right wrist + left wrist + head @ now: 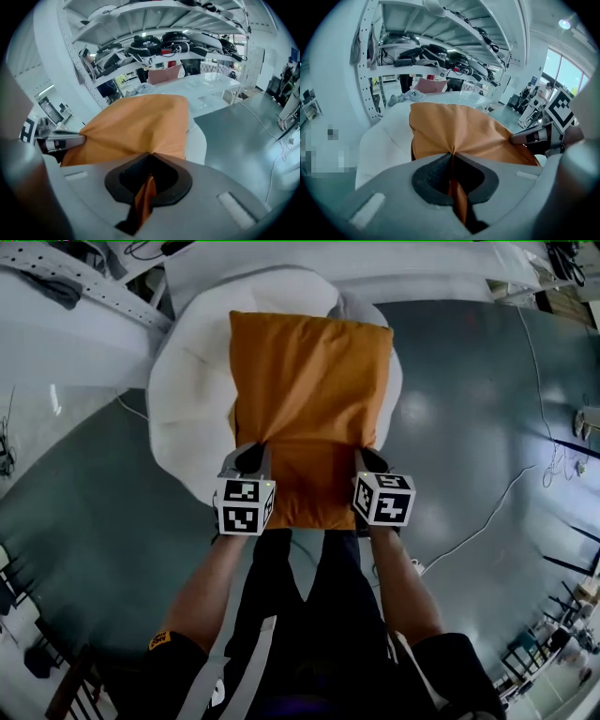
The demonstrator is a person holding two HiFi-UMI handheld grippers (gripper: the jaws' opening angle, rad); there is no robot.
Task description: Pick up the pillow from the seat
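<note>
An orange pillow (309,399) is over the white round seat (187,399), its near edge pulled toward me. My left gripper (251,452) is shut on the pillow's near left edge, and the right gripper (367,457) is shut on its near right edge. In the left gripper view the orange pillow (459,131) fabric is pinched between the jaws of the left gripper (451,157) and runs through the gap. The right gripper view shows the same: the pillow (136,126) cloth is clamped in the right gripper (150,157), with the left gripper's (83,138) tip at the left.
The white seat (199,136) stands on a grey-green floor (469,409). White metal shelving (440,42) loaded with gear is behind it, with a white table (201,86) nearby. A white cable (487,517) trails over the floor at the right. People stand far off at the right (543,93).
</note>
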